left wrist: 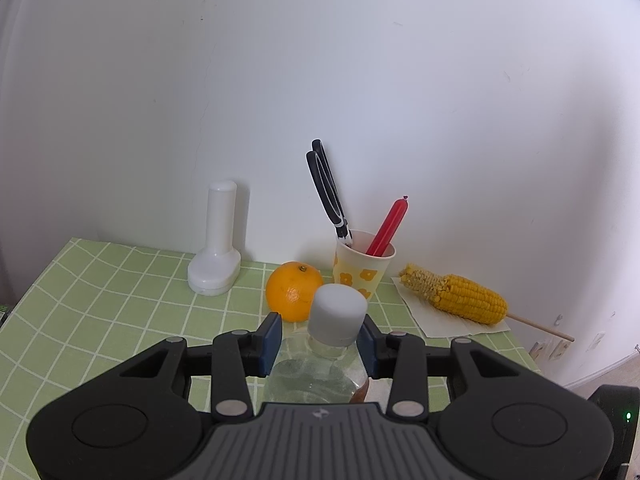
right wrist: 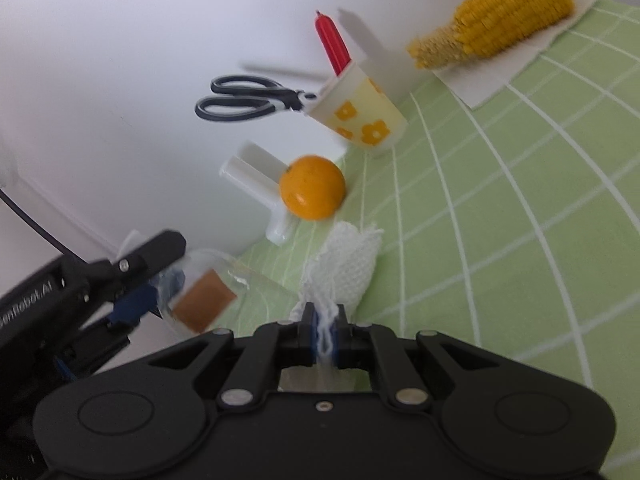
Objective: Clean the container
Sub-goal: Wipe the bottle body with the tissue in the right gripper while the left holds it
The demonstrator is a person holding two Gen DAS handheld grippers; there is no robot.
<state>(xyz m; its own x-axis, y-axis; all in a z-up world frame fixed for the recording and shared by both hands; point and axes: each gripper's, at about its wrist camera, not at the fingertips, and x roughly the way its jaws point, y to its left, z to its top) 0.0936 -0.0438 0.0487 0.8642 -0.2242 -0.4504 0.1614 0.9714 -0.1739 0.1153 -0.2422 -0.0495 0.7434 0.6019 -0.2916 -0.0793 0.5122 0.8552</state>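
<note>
Left fingers (left wrist: 276, 332) clamped on clear bottle (left wrist: 320, 376) at lower centre, right fingers (right wrist: 308, 328) pinching white cloth (right wrist: 348, 264), orange (left wrist: 294, 291) behind

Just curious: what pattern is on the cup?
Yellow flowers on the cup; clearest in the right wrist view.

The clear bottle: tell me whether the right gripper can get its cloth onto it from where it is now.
Probably yes. The right gripper, shut on the white cloth, sits beside the clear bottle, which the left gripper holds above the table. Nothing shows between cloth and bottle.
</note>
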